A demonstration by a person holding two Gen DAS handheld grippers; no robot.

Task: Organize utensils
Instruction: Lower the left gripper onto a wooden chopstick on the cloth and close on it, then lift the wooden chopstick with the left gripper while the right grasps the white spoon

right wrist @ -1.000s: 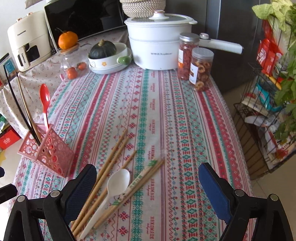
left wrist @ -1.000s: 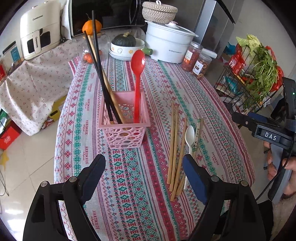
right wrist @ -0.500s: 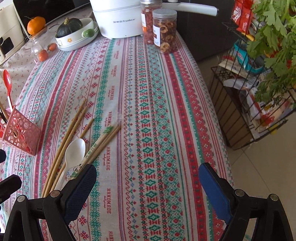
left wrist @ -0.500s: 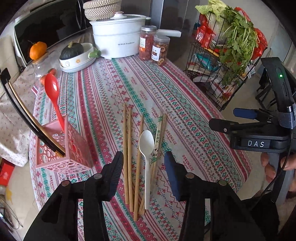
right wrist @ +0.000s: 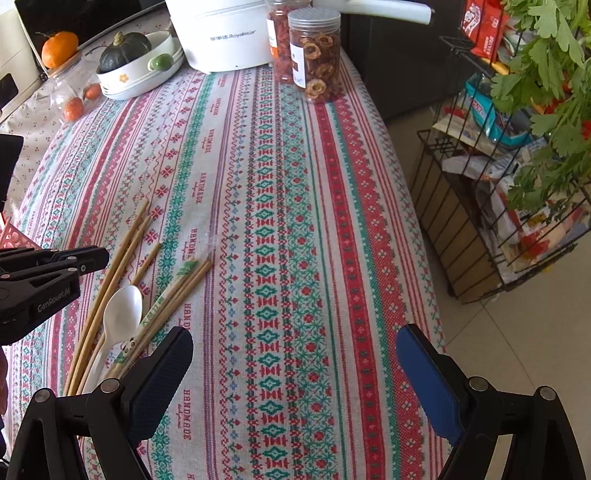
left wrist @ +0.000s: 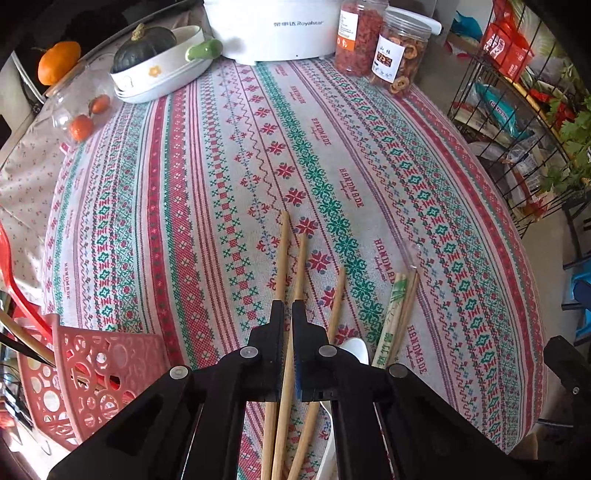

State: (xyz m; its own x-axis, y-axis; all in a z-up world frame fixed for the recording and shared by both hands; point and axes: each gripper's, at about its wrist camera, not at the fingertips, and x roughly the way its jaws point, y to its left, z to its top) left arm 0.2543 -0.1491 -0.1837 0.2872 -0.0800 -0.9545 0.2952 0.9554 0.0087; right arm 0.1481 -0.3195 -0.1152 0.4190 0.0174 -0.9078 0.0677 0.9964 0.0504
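Domestic kitchen or dining corner. Round table under a patterned woven tablecloth (right wrist: pixel 280 206) printed "HANDMADE". White electric cooker (left wrist: pixel 273 29) at the far edge, flanked by two clear jars of dried food (right wrist: pixel 314 55). Dark green squash (left wrist: pixel 144 44) in a white ceramic dish, an orange (left wrist: pixel 59 66) on a glass jar alongside. Black wire rack (right wrist: pixel 498 206) on a tiled floor beside the table, stocked with packaged goods and leafy greens (right wrist: pixel 546 74). Household clutter throughout, nothing commercial.
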